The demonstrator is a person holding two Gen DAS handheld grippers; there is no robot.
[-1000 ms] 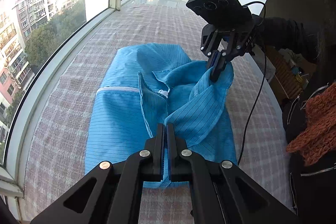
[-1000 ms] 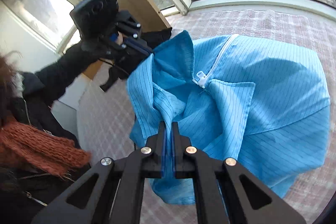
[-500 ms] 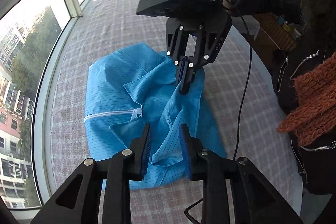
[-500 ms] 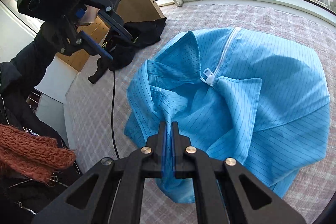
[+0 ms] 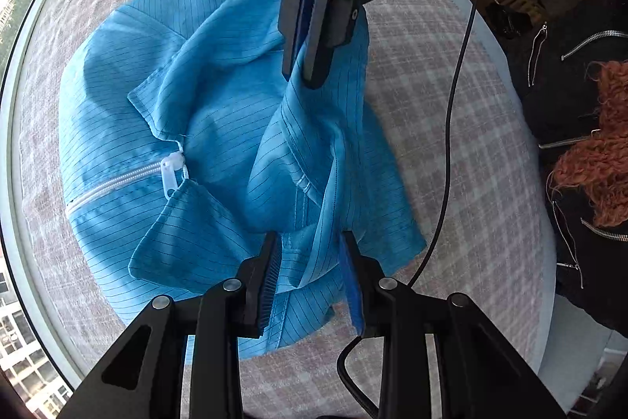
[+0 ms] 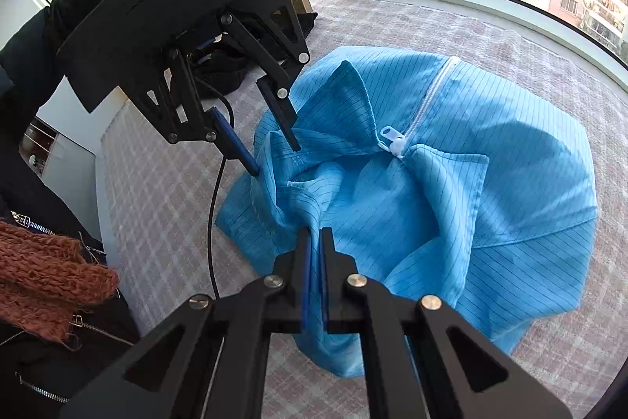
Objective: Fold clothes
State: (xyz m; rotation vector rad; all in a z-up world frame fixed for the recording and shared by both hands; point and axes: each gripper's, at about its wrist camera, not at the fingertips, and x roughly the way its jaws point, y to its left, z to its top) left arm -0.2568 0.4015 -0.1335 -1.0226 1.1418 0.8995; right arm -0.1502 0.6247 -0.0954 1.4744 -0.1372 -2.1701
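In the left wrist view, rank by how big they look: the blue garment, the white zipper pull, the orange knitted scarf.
1. blue garment, filling most of the middle of the view.
2. orange knitted scarf, only partly visible at the right edge, so its true size is unsure.
3. white zipper pull, by far the smallest.

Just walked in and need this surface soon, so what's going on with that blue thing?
A person with a gripper in each hand is folding a blue zip-up garment on the checked cloth surface. The right gripper is shut on a bunched fold of it. The left gripper is opening, fabric lying loose between its jaws. The garment is rumpled, not yet folded flat.
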